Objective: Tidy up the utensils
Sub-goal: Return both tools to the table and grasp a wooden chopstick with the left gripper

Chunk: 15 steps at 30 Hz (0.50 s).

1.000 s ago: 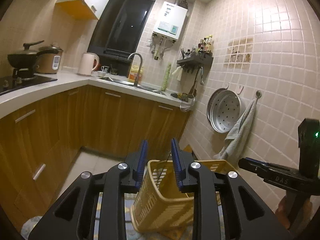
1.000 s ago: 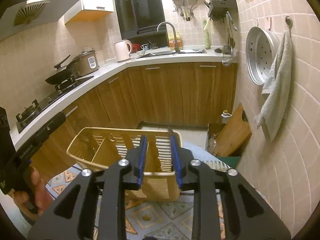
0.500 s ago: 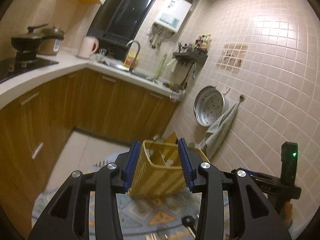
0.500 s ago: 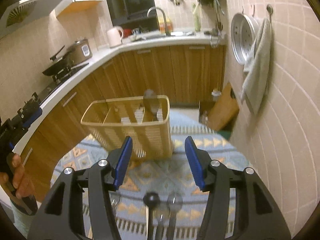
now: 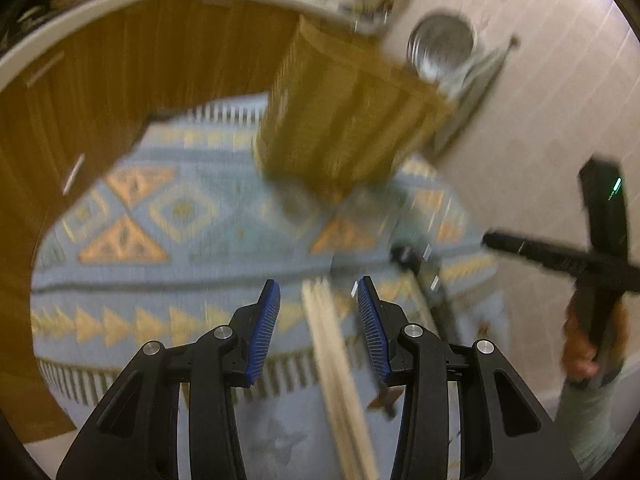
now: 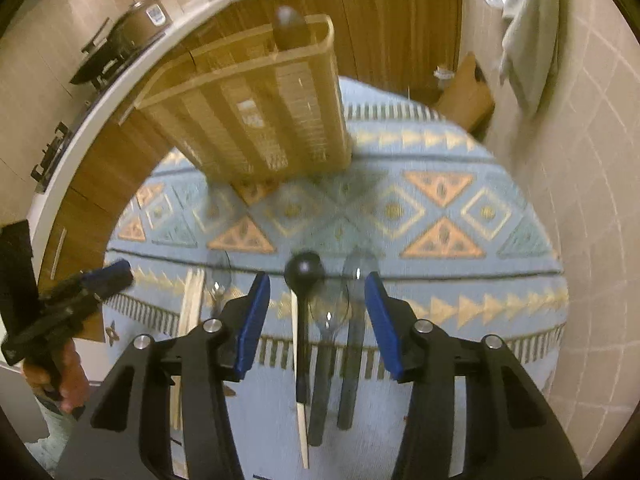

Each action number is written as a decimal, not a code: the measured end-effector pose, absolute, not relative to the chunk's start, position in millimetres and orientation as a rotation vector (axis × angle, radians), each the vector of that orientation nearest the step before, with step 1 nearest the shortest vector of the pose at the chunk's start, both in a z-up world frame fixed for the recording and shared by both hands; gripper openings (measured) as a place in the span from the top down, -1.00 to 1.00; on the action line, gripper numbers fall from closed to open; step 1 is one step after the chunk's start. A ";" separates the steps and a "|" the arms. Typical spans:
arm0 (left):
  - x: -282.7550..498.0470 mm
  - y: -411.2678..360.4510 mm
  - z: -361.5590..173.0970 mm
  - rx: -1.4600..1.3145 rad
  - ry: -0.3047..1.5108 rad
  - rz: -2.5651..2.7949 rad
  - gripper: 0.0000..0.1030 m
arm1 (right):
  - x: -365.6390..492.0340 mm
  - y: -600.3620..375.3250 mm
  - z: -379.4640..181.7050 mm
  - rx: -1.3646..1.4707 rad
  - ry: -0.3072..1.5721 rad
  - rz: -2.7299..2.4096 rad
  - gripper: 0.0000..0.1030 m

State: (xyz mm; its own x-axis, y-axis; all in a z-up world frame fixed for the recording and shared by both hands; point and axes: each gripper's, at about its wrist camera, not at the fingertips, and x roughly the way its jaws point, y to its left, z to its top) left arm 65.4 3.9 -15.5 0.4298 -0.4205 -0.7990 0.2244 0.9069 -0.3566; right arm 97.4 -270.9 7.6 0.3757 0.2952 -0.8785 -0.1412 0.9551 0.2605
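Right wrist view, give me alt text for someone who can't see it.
The open right gripper hovers over utensils lying on a patterned blue mat: a black ladle, dark spoons and pale chopsticks. A yellow slatted basket stands beyond.

Left gripper (image 5: pixel 318 300) points down at six o'clock, jaws spread wide, gripping nothing. Right gripper (image 6: pixel 316 294) likewise gapes, pitched downward (its holder's hand (image 5: pixel 580 344) shows at four o'clock).
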 end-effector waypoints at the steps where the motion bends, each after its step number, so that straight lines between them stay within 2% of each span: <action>1: 64.3 1.5 -23.2 -0.193 1.085 -0.410 0.27 | 97.5 -271.3 4.3 0.157 1.166 0.282 0.11; 7: 56.0 -15.3 -55.6 -0.077 1.208 -0.422 0.27 | 95.3 -273.9 -15.0 0.174 1.222 0.290 0.11; 11: 50.3 -32.0 -54.2 0.046 1.189 -0.397 0.27 | 92.7 -273.6 -20.5 0.186 1.233 0.304 0.11; 15: 48.6 -46.7 -55.5 0.181 1.167 -0.346 0.39 | 92.8 -274.3 -18.8 0.193 1.230 0.309 0.11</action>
